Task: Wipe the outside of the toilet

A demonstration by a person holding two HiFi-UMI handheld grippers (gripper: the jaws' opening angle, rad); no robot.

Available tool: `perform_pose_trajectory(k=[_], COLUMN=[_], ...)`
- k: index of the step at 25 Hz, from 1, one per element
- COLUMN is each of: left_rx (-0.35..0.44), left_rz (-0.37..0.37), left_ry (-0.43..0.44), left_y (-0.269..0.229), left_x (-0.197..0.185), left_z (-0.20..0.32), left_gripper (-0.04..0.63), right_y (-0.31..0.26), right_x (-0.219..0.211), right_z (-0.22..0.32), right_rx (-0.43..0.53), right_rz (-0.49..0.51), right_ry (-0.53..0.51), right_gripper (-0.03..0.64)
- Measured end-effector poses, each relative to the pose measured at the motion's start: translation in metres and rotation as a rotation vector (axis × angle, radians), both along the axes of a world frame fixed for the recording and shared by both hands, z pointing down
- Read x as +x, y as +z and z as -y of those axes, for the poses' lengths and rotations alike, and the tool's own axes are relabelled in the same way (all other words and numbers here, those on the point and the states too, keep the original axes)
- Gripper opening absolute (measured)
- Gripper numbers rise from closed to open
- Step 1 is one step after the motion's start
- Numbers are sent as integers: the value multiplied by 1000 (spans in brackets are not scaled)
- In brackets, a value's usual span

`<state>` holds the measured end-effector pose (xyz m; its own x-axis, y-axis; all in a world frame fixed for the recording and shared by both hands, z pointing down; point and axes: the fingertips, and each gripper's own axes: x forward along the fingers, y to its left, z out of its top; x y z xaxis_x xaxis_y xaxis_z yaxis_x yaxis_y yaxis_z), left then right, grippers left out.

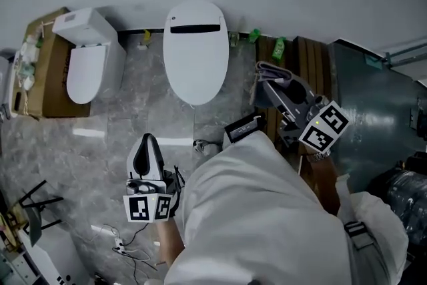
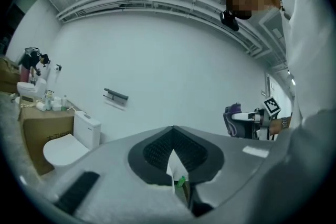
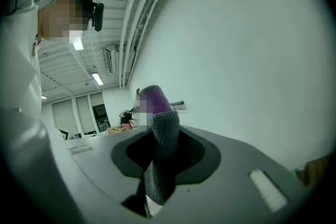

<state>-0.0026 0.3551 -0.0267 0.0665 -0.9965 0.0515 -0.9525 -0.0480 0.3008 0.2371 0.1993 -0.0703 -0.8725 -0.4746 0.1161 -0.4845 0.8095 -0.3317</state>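
Grey and purple cloth [image 3: 163, 128] is clamped in the right tool [image 3: 157, 160], which is held just right of the white toilet [image 1: 195, 50]. The toilet is set against the wall, lid down, touched by neither tool. The left tool [image 2: 174, 157] is closed on nothing, over the marbled floor [image 1: 100, 143]. A second toilet [image 1: 83, 67] is seen beside a cardboard box [image 1: 50, 77].

I am recording a white toilet [image 1: 195, 50], a grey cloth [image 3: 160, 139] with a purple end, a grey marbled floor [image 1: 133, 123], and black-and-white patterned marker cubes [image 1: 325, 129].
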Motion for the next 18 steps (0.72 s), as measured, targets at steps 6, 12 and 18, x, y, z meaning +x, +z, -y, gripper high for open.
perform_pose_trajectory(k=[6, 12, 18], left_rx=[9, 42, -6], left_rz=[-2, 57, 119], left_ry=[24, 58, 36], left_y=[-11, -44, -45], left_x=[52, 111, 138], left_z=[35, 58, 47], left_gripper=[5, 5, 5], right_y=[14, 20, 23], right_x=[3, 26, 41], right_z=[-9, -15, -12], right_rx=[-47, -69, -85], right_rz=[69, 111, 153], right_ry=[-76, -156, -204], right_gripper=[92, 92, 92])
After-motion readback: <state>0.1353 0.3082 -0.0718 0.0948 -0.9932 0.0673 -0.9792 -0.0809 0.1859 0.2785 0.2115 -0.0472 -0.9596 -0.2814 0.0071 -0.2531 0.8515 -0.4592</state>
